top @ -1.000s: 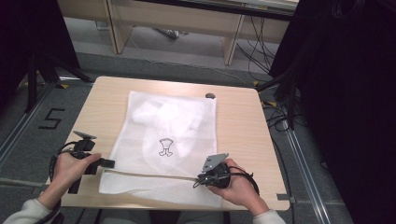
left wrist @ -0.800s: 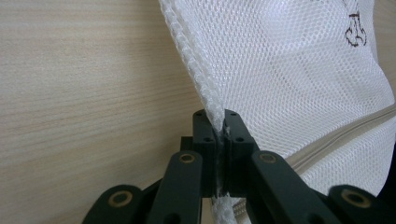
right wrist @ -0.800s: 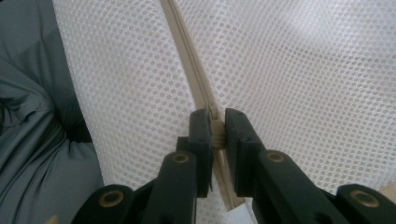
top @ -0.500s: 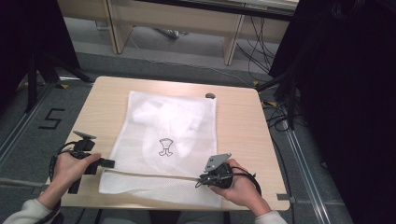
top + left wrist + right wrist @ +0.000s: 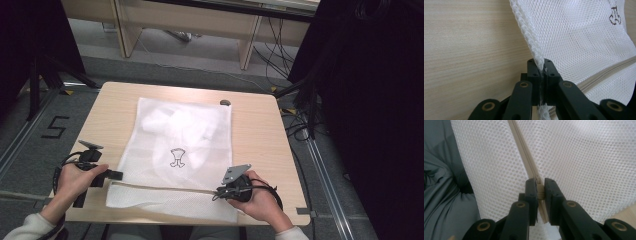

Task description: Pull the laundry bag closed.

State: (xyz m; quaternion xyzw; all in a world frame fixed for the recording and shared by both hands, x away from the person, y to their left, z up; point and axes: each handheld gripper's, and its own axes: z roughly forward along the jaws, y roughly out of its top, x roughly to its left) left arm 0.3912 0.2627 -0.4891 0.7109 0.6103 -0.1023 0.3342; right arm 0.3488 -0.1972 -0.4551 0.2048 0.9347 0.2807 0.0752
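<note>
A white mesh laundry bag [image 5: 180, 150] lies flat on the light wooden table [image 5: 255, 135], reaching from the far middle of the tabletop to its near edge. A small dark emblem [image 5: 176, 157] is printed near the bag's middle, and a beige zipper [image 5: 165, 188] runs left to right across its near end.

The left gripper [image 5: 114, 175] sits at the bag's near left edge, held in the person's left hand [image 5: 75, 181]. In the left gripper view its jaws are pressed together on the bag's seamed side edge [image 5: 534, 47], with the mesh pinched between the pads and rising out above them; the bare table lies to one side of the seam and the bag's mesh to the other.

The right gripper [image 5: 220, 192] is at the near right of the bag, on the zipper line, held in the right hand [image 5: 260, 200]. In the right gripper view its jaws are closed on a small beige piece at the zipper's end, apparently the slider or pull [image 5: 540, 191], with the zipper tape [image 5: 524, 152] running away from the tips across the mesh. Grey fabric [image 5: 444, 195] shows beyond the bag's edge there.

A small dark spot [image 5: 225, 102] sits on the table just past the bag's far right corner.
</note>
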